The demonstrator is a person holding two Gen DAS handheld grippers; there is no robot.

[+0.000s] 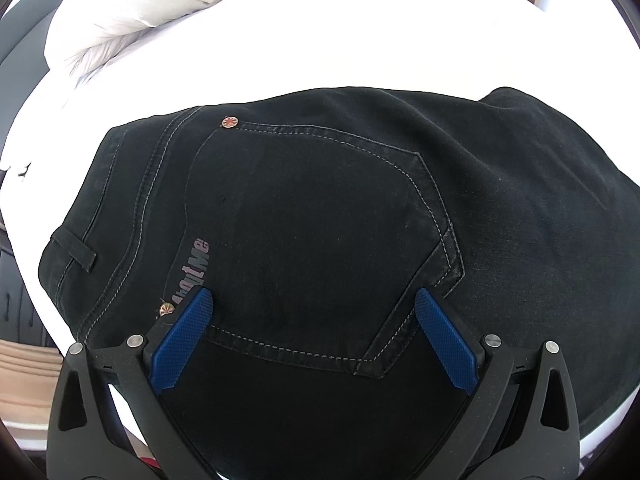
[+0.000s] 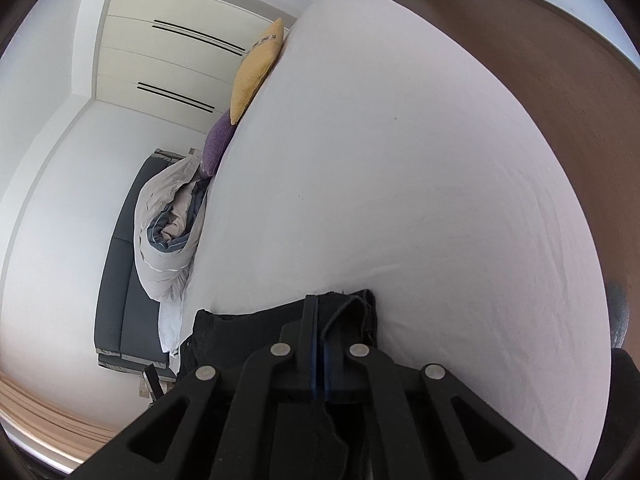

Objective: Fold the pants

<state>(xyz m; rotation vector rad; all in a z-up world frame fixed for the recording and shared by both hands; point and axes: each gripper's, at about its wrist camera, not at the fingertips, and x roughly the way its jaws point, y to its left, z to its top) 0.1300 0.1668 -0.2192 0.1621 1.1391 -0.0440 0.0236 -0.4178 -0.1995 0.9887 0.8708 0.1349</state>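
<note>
We find the black pants lying flat on the white bed sheet, seat side up. A back pocket with pale stitching faces us, copper rivets at two corners, grey lettering along one edge, a belt loop at the waistband. The left gripper hangs over the pocket, jaws spread wide, nothing between its blue pads. The right gripper is clamped fully together on a dark fabric edge of the pants near the sheet.
</note>
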